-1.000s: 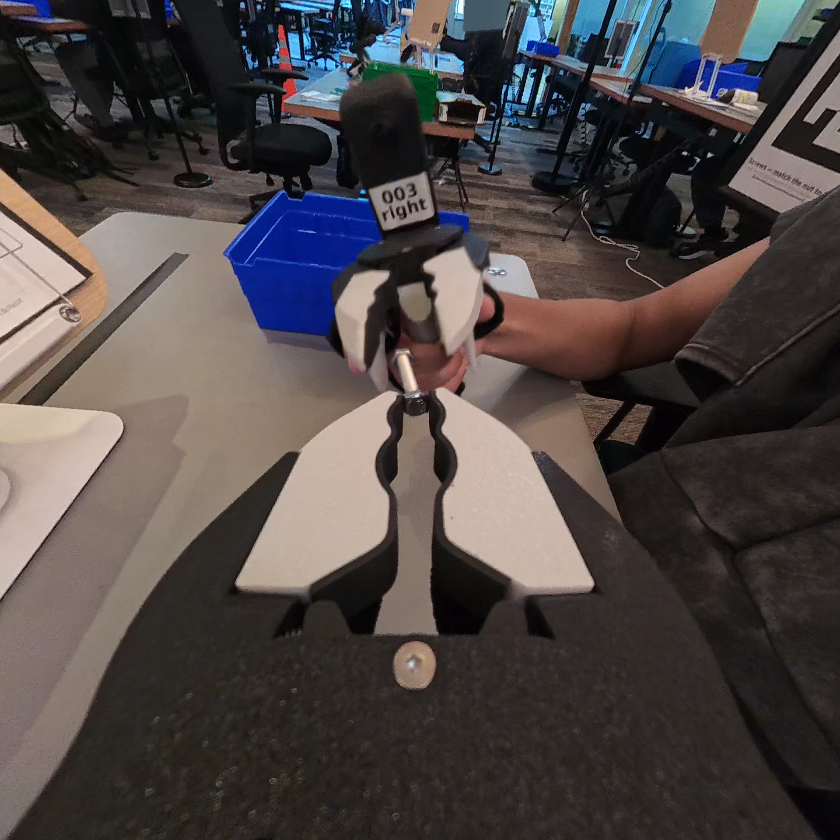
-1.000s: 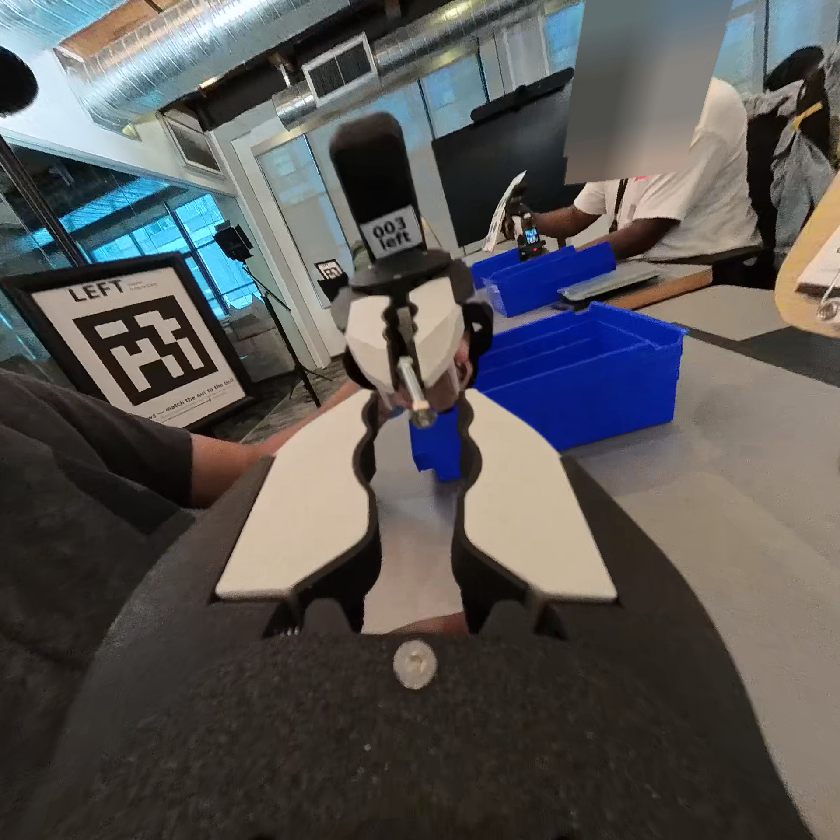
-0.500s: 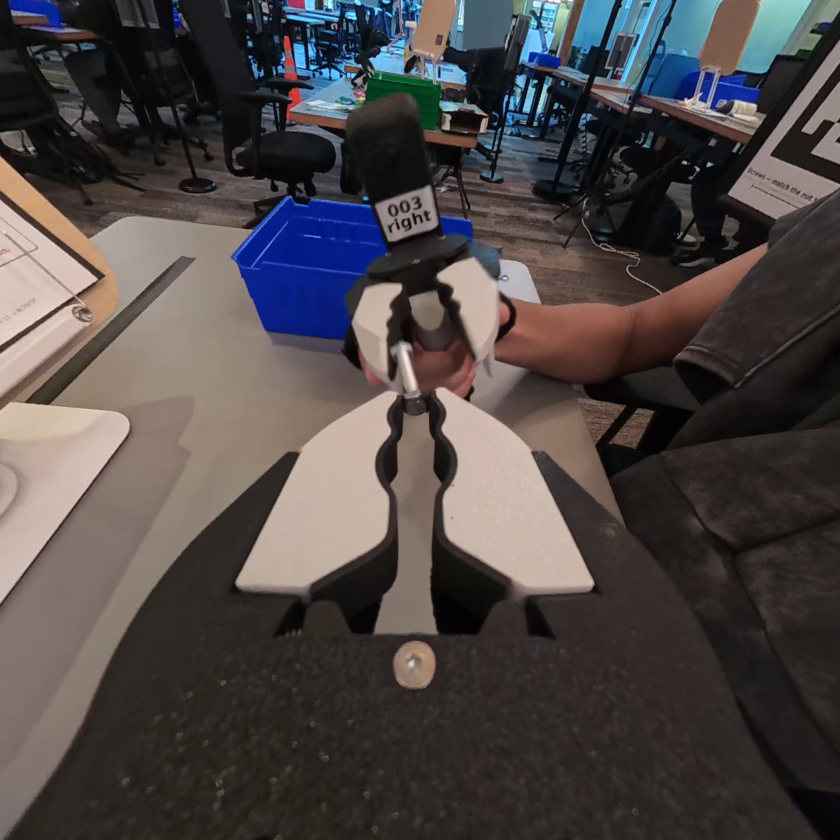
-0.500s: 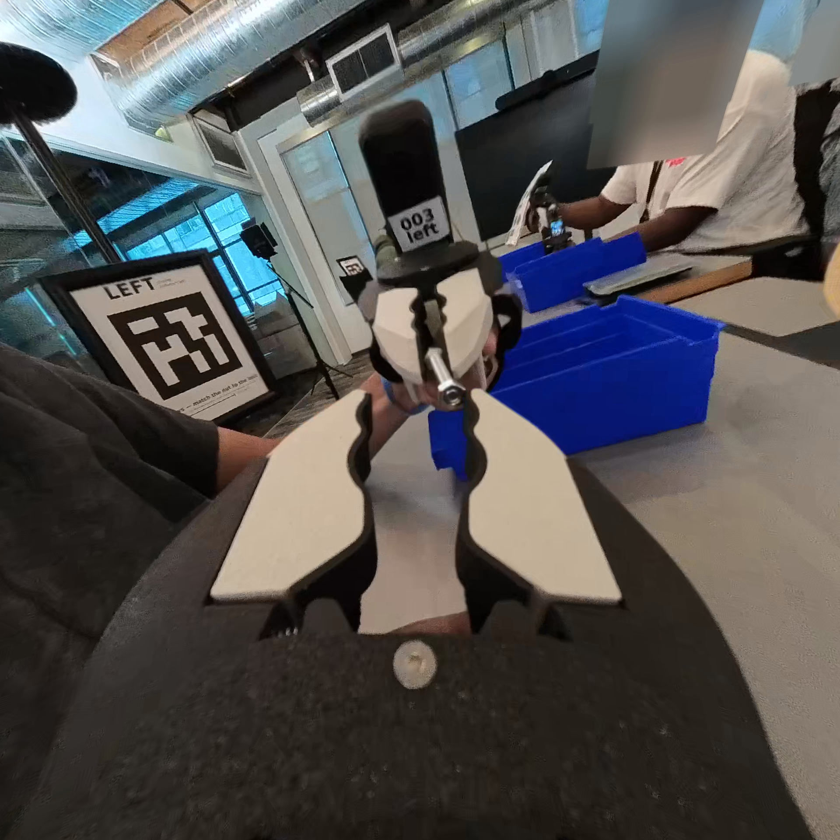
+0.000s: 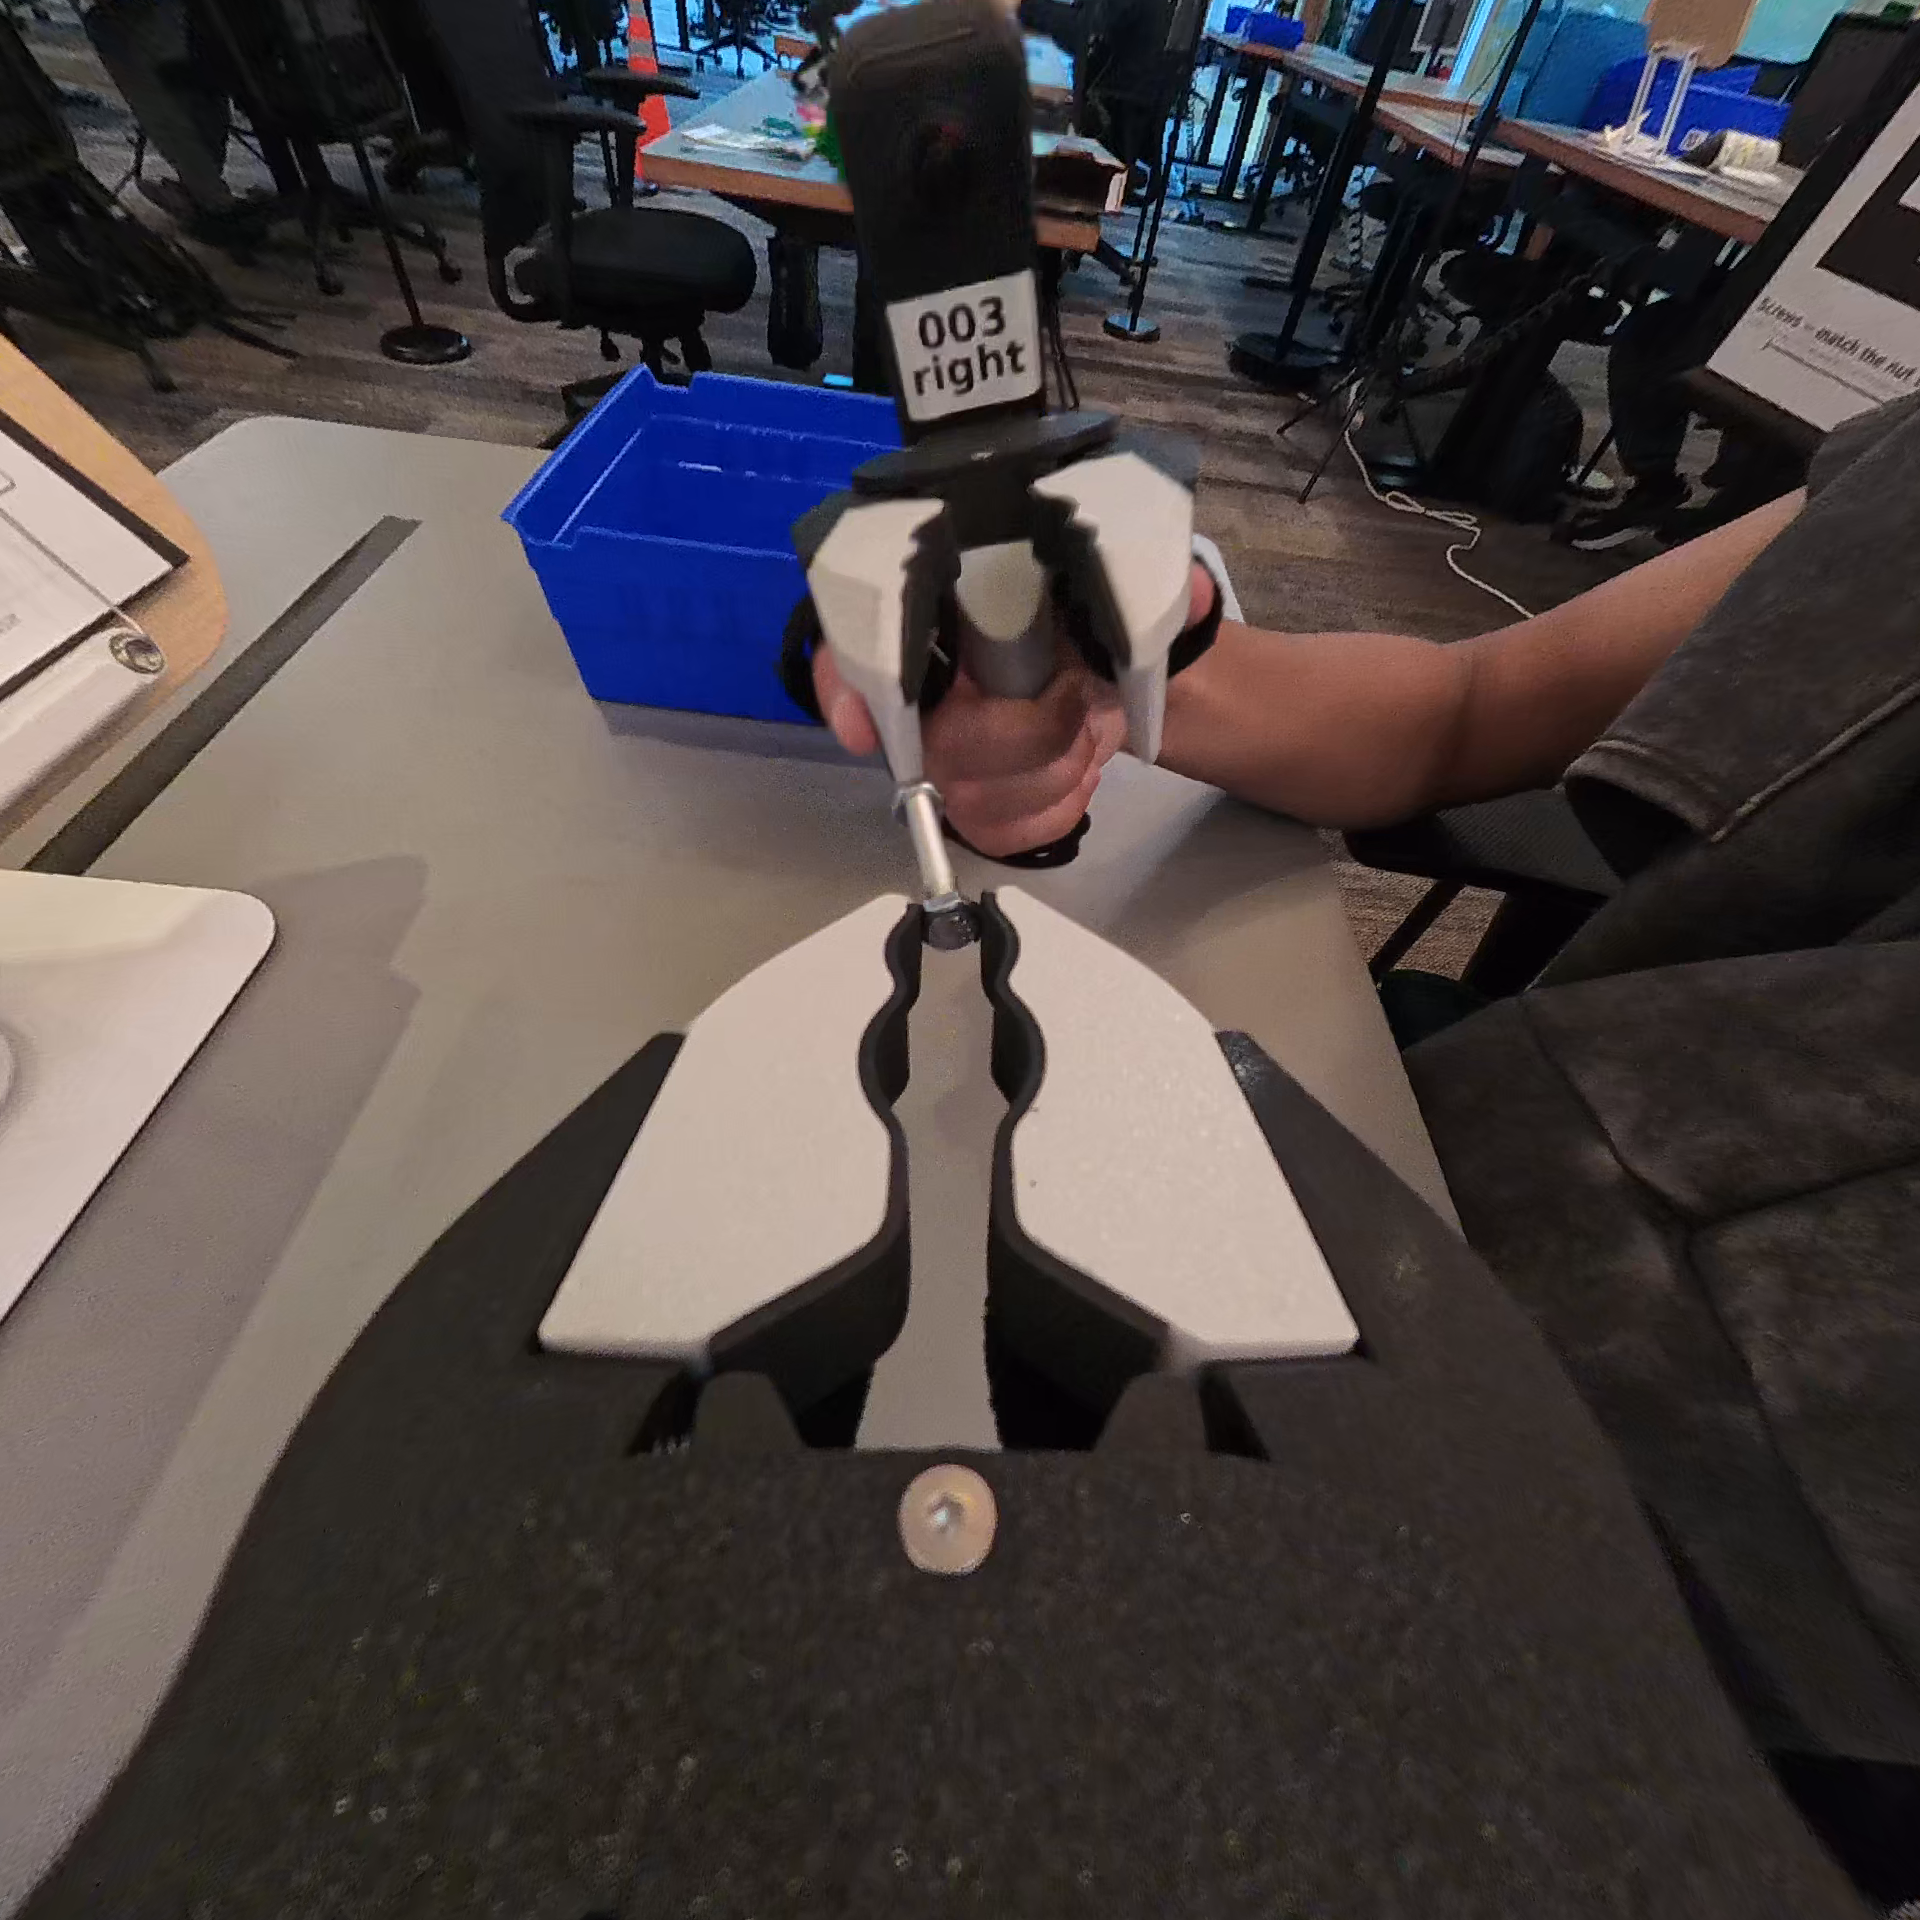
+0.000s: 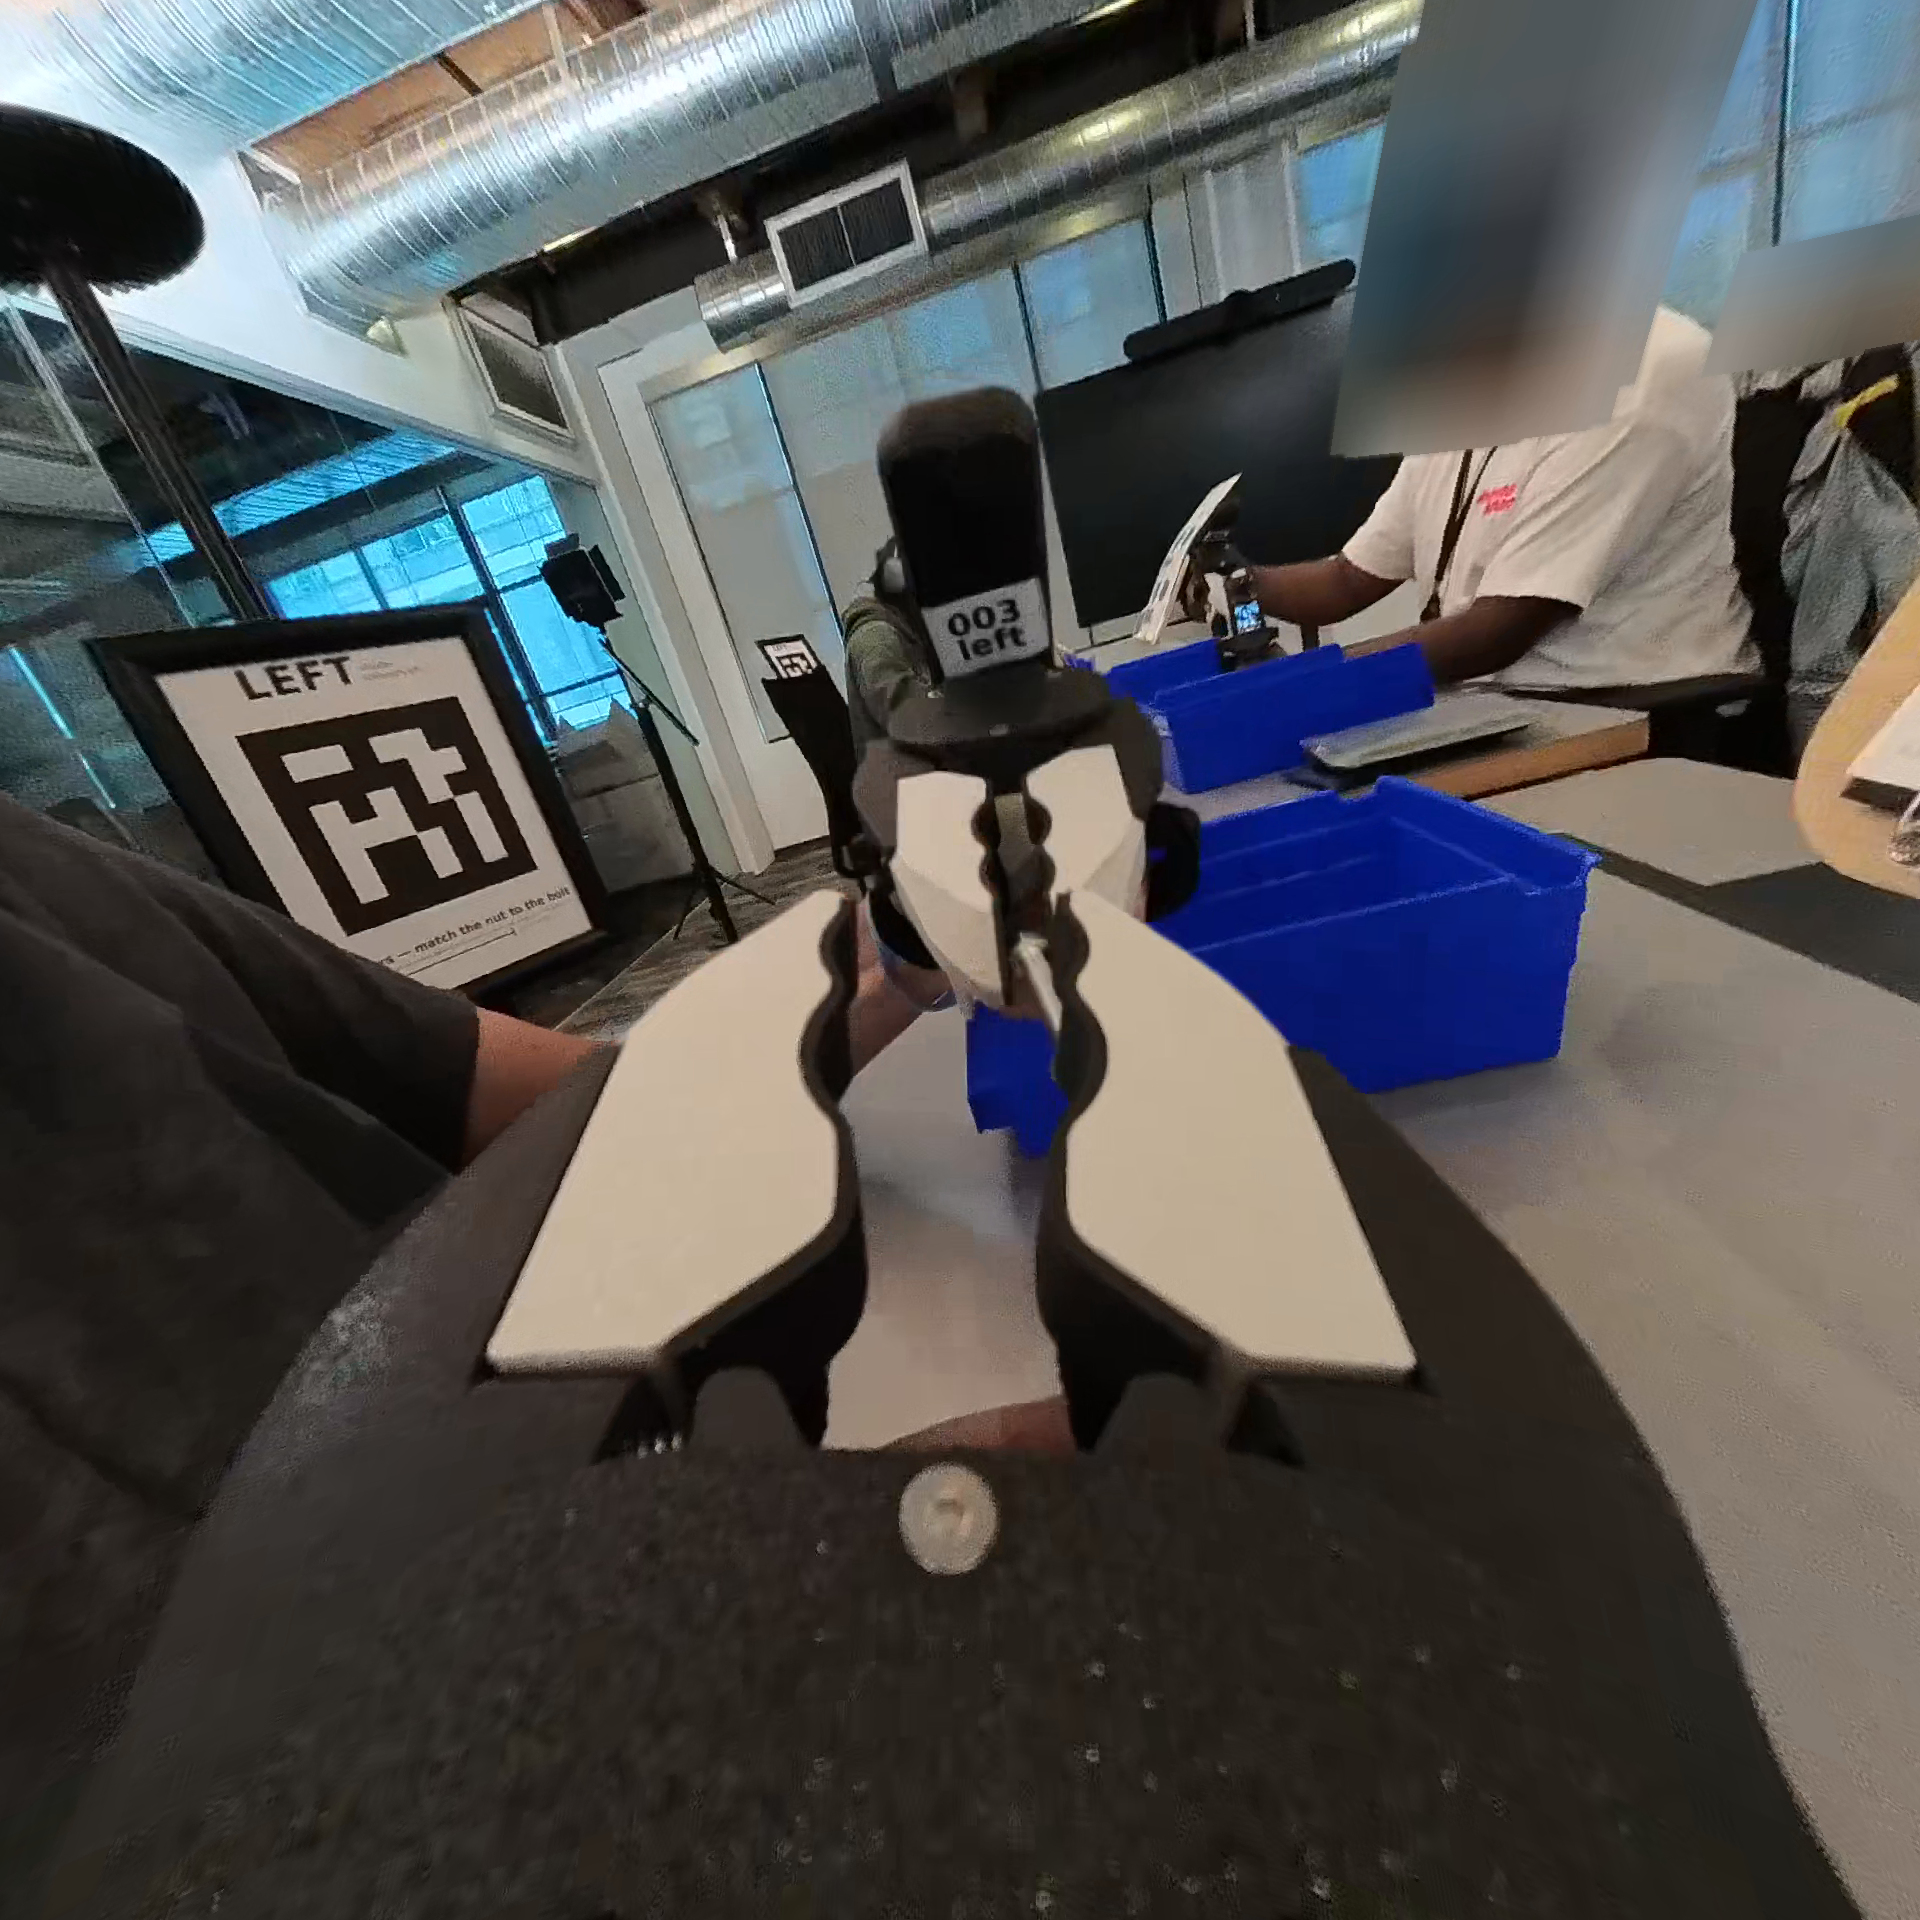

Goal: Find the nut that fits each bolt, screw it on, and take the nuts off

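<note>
A blue plastic bin (image 5: 665,582) sits on a grey counter (image 5: 468,831), beyond the fingers and to their left. A white pad (image 5: 94,997) lies at far left. Behind stand black office chairs (image 5: 634,260), and a framed black-and-white marker sign (image 6: 374,810).

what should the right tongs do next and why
Probably shift the right tongs sideways to centre on the bolt, then close. The left tongs are shut on its hex end, while the right pair stands open with the shaft lying against one finger, off centre.
</note>
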Tool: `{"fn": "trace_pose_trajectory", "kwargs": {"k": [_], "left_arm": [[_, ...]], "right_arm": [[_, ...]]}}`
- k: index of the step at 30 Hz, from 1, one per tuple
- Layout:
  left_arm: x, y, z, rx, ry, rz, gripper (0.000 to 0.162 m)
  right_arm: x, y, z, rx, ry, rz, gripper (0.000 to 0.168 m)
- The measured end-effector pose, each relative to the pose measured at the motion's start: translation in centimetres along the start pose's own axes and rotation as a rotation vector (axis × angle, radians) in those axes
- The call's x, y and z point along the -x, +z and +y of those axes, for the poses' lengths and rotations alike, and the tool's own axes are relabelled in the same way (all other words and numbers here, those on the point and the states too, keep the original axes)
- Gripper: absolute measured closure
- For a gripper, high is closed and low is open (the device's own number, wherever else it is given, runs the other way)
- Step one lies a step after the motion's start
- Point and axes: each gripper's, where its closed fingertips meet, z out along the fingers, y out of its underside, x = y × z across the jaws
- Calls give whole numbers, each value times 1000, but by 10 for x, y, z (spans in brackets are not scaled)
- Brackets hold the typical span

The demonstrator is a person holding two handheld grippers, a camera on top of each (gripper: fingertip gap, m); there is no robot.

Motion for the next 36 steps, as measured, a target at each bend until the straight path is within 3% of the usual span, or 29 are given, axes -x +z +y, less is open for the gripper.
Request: {"fn": "trace_pose_trajectory", "kwargs": {"k": [6,11,17,23,28,33,36], "left_arm": [[-5,-5,-9,-25,13,7,152],[-3,-2,-2,-1,6,6,152],[-8,-4,-7,-10,21,13,152],[-1,-5,-2,1,8,-6,152],[-7,-7,-8,-22,20,12,152],[2,-5,2,25,9,-23,152],[-1,-5,0,11,10,-8,152]], "right_arm": [[-10,1,29,109,115,-2,131],[-1,1,2,23,6,8,133],[-13,-1,25,103,92,14,133],[7,-1,-9,1,17,-28,134],[-9,4,30,137,80,13,129],[7,1,-2,26,-14,-11,134],[-4,-2,7,46,23,17,133]]}}
